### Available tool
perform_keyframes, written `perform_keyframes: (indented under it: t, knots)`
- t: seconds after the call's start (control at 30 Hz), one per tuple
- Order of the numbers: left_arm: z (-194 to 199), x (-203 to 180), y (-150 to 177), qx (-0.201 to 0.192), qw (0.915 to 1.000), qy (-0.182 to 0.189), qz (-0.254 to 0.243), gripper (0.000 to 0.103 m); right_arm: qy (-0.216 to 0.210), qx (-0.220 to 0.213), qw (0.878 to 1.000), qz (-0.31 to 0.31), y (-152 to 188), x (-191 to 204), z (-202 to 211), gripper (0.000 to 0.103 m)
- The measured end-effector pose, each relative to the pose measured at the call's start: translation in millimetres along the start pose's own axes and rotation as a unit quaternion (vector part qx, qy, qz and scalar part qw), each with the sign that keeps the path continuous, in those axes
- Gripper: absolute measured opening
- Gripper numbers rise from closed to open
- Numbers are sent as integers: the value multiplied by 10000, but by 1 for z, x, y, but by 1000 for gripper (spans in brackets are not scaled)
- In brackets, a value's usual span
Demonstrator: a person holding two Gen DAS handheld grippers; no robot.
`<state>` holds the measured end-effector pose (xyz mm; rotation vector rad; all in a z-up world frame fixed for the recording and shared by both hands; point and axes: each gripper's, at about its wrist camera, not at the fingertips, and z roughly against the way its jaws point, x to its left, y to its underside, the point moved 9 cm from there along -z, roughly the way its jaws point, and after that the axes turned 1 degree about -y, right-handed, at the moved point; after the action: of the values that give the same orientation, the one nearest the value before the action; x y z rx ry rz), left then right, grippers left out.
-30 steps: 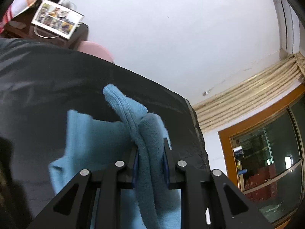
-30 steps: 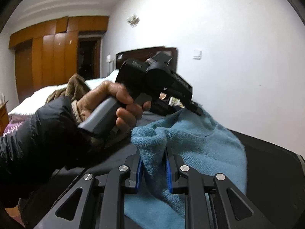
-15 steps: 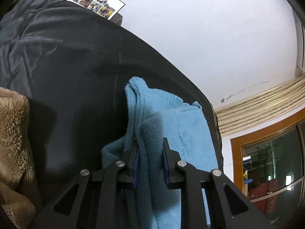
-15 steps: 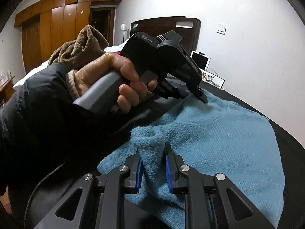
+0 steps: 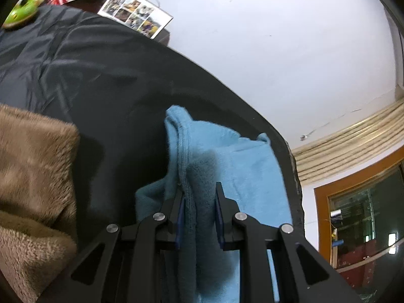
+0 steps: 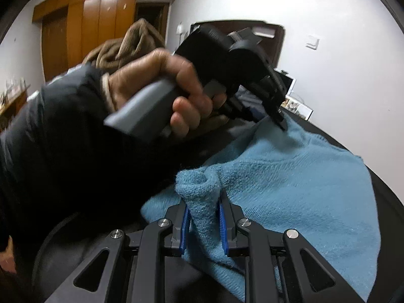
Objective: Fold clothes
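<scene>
Sweater (image 6: 290,184), blue and fleecy, spread across black sheet (image 5: 83,75) near its edge by the wall. Bunched fold clamped in left gripper (image 5: 199,202); another fold pinched tight between blue pads (image 6: 185,227) of right gripper (image 6: 203,217). Left hand (image 6: 161,85) wrapped round grey handle. Brown fleece (image 5: 32,176) heaped just beside.

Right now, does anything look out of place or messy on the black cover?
Nothing damaged or spilled. The blue garment lies bunched, pinched in both tongs, left and right. A brown fleece sits crumpled beside it, not folded.
</scene>
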<state>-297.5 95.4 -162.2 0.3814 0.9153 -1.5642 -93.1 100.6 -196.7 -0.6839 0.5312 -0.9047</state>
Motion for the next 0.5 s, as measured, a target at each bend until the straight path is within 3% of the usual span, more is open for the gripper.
perform_keyframes:
  t: [0.17,0.37,0.5]
  knots:
    - [3,-3,3,-87,10000,37,28,23,-74,-112,9999,-59,0,-1,9,21]
    - [24,-28,3,-357,9991,89,-224,23,-357,-677,9967,-267,-18,8,44,21]
    - [31,-25,11,-376,9981,-297,-384,23,-414,-385,9984,78,-5,25,28,21]
